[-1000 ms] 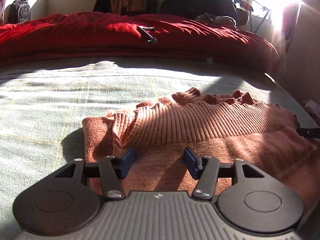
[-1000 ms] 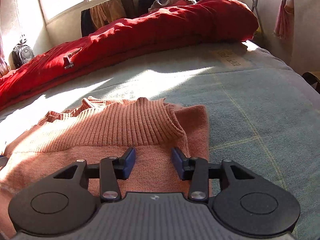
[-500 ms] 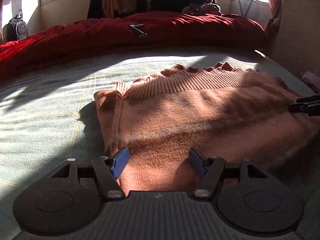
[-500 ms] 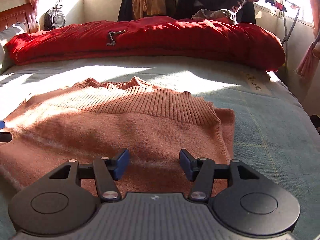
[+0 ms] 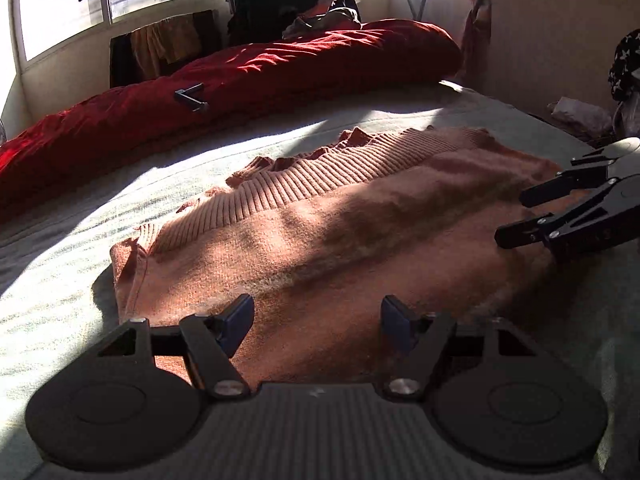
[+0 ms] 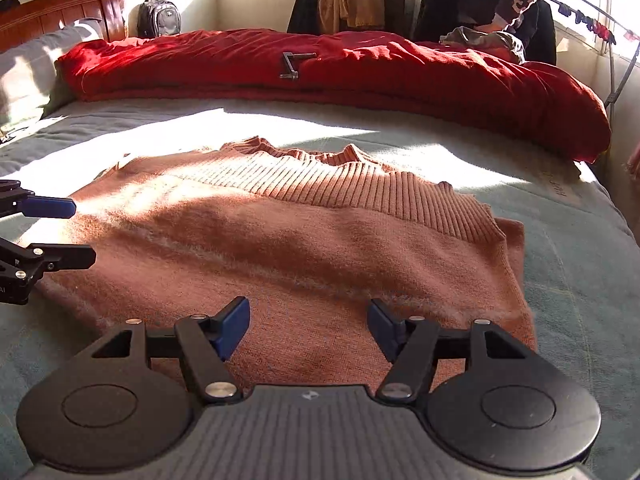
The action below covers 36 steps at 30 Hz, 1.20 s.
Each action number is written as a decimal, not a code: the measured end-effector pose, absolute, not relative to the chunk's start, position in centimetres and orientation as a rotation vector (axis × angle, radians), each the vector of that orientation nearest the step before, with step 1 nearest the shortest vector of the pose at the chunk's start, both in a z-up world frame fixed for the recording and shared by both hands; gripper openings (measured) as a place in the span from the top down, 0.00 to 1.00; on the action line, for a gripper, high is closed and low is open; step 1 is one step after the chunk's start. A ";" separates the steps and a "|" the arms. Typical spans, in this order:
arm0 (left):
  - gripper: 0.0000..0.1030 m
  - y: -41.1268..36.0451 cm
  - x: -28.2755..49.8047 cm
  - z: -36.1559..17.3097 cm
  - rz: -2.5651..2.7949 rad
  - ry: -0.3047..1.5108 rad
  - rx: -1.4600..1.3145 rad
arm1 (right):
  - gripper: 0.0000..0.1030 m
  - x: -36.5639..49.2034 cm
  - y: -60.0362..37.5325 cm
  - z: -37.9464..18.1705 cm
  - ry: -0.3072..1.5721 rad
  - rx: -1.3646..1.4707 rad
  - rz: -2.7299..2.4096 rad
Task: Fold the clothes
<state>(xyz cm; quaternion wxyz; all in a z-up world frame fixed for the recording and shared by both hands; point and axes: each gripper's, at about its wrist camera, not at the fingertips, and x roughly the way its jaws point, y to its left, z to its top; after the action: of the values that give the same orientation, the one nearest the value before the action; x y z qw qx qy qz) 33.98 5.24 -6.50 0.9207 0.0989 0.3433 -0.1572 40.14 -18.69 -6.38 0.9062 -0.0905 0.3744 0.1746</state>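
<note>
A folded orange knit sweater [image 5: 328,232] [image 6: 288,236] lies flat on the pale green bedspread [image 5: 60,280], its ribbed hem toward the far side. My left gripper [image 5: 318,316] hovers over the sweater's near left part, its jaws opening and nothing between the blue pads. My right gripper [image 6: 308,318] hovers over the near right part, its jaws also opening and empty. Each gripper shows in the other's view: the right gripper [image 5: 516,216] at the right edge, the left gripper [image 6: 80,232] at the left edge.
A rolled red duvet [image 6: 360,68] runs along the far side of the bed with a small metal bracket [image 6: 294,65] on it. A person [image 6: 500,4] bends over clothes behind it by the window. A backpack [image 6: 159,16] and wooden headboard [image 6: 56,12] stand far left.
Both grippers have let go of the sweater, opened wider and drawn back from the ribbed hem toward the near edge. The sweater now lies flat, folded over.
</note>
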 end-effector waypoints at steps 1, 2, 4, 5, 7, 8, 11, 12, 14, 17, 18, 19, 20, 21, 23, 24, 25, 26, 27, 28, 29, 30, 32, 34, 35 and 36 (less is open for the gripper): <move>0.31 5.2 33.9 -6.9 -0.320 0.723 0.208 | 0.33 39.9 -18.6 -6.7 0.786 -0.195 0.349; 0.30 5.3 33.7 -7.4 -0.316 0.741 0.204 | 0.32 39.7 -18.9 -6.9 0.794 -0.192 0.339; 0.29 6.7 32.8 -7.7 -0.302 0.762 0.142 | 0.28 39.2 -19.9 -7.2 0.804 -0.171 0.322; 0.29 7.4 32.4 -7.8 -0.295 0.767 0.117 | 0.26 38.9 -20.4 -7.3 0.809 -0.161 0.313; 0.29 8.2 31.9 -7.5 -0.276 0.774 0.094 | 0.25 38.5 -21.3 -7.3 0.817 -0.139 0.297; 0.29 8.5 31.6 -7.2 -0.266 0.777 0.083 | 0.25 38.3 -21.8 -7.4 0.821 -0.126 0.290; 0.29 9.3 31.6 -5.9 -0.233 0.757 0.060 | 0.24 38.1 -22.1 -7.1 0.831 -0.092 0.274; 0.29 9.5 31.6 -5.5 -0.221 0.744 0.056 | 0.24 38.1 -22.1 -6.9 0.833 -0.085 0.268; 0.29 9.9 32.0 -4.6 -0.200 0.719 0.043 | 0.24 38.1 -21.8 -6.4 0.826 -0.077 0.264; 0.26 10.0 33.0 -4.5 -0.190 0.718 0.015 | 0.20 38.0 -21.7 -5.5 0.803 -0.055 0.275; 0.26 9.9 33.4 -4.8 -0.183 0.738 0.002 | 0.20 38.0 -21.7 -5.3 0.799 -0.039 0.278; 0.26 9.8 33.6 -5.2 -0.180 0.757 -0.004 | 0.20 38.0 -21.8 -5.2 0.798 -0.019 0.281; 0.26 9.7 33.8 -5.6 -0.177 0.776 -0.011 | 0.20 37.9 -21.9 -5.0 0.797 0.001 0.283; 0.26 9.7 33.8 -6.3 -0.179 0.797 -0.021 | 0.20 37.8 -22.0 -4.9 0.795 0.019 0.282; 0.26 9.8 33.6 -7.3 -0.176 0.831 -0.036 | 0.19 37.3 -22.3 -4.6 0.790 0.049 0.280; 0.26 10.0 33.3 -7.5 -0.173 0.832 -0.040 | 0.19 37.0 -22.5 -4.5 0.788 0.056 0.282; 0.26 10.1 33.0 -7.4 -0.173 0.832 -0.046 | 0.18 36.5 -22.7 -4.4 0.784 0.059 0.281; 0.26 10.3 32.7 -7.2 -0.174 0.832 -0.053 | 0.17 36.2 -22.9 -4.3 0.781 0.060 0.277; 0.26 10.4 32.4 -7.0 -0.174 0.831 -0.060 | 0.16 35.8 -23.1 -4.2 0.780 0.062 0.272; 0.26 10.6 32.2 -6.7 -0.172 0.828 -0.068 | 0.16 35.5 -23.3 -4.1 0.777 0.067 0.266; 0.25 10.7 32.1 -6.3 -0.176 0.822 -0.072 | 0.15 35.3 -23.5 -4.0 0.774 0.074 0.263; 0.25 10.8 32.1 -6.1 -0.178 0.818 -0.072 | 0.15 35.1 -23.7 -3.9 0.772 0.082 0.261; 0.25 10.9 32.3 -6.1 -0.170 0.816 -0.077 | 0.13 34.9 -24.0 -3.8 0.763 0.093 0.259; 0.24 11.1 32.5 -6.1 -0.163 0.817 -0.086 | 0.10 35.0 -24.2 -3.9 0.750 0.096 0.259; 0.24 11.2 32.5 -6.4 -0.163 0.825 -0.101 | 0.07 35.2 -24.3 -4.1 0.746 0.105 0.261; 0.24 11.2 32.5 -6.7 -0.166 0.833 -0.114 | 0.07 35.4 -24.5 -4.5 0.753 0.120 0.259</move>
<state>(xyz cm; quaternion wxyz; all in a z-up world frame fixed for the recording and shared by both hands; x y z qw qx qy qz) 32.49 11.22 -6.69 0.9096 -0.0551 0.4039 -0.0803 35.44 -24.53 -4.48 0.9201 0.0582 0.3663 0.1260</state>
